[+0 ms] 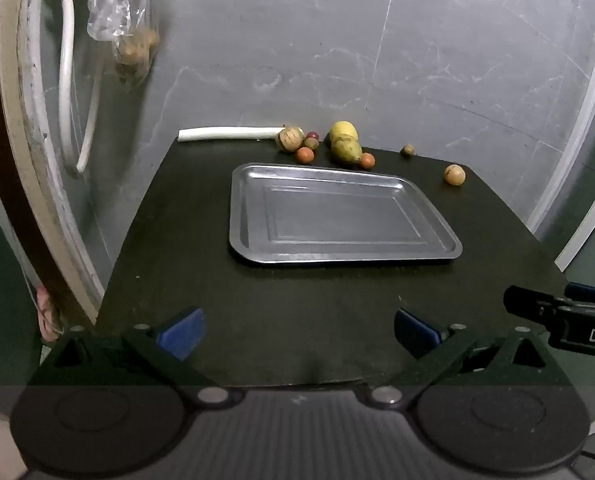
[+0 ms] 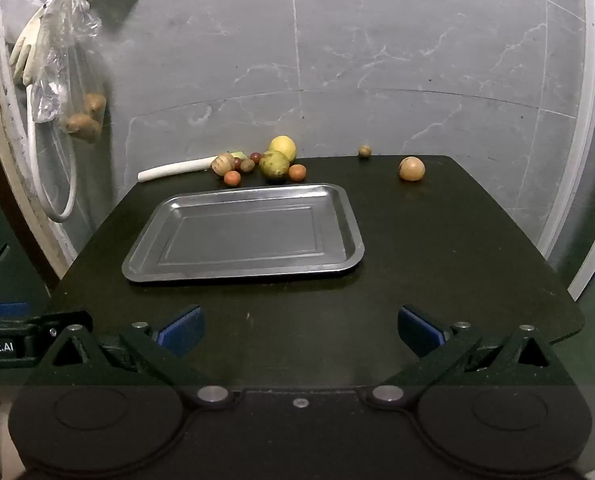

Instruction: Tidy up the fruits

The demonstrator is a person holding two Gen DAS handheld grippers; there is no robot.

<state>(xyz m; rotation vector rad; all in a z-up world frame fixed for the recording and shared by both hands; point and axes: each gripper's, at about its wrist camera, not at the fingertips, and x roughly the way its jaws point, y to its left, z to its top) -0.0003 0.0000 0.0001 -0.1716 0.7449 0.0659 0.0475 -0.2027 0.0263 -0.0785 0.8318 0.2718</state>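
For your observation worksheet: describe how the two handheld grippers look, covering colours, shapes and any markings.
Both the left gripper and right gripper are matte black, with angled linkage arms, silver pivot bolts, two round discs on the body and blue fingertip pads. White lettering marks their sides.

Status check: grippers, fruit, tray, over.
Left gripper and right gripper open, empty. Steel tray bare. Fruits clustered behind it on table. Path clear.

Silver tray (image 2: 349, 224), black table (image 2: 437, 260), yellow lemon (image 2: 283, 147), grey white-veined wall (image 2: 377, 60), blue tool pads (image 2: 183, 330)
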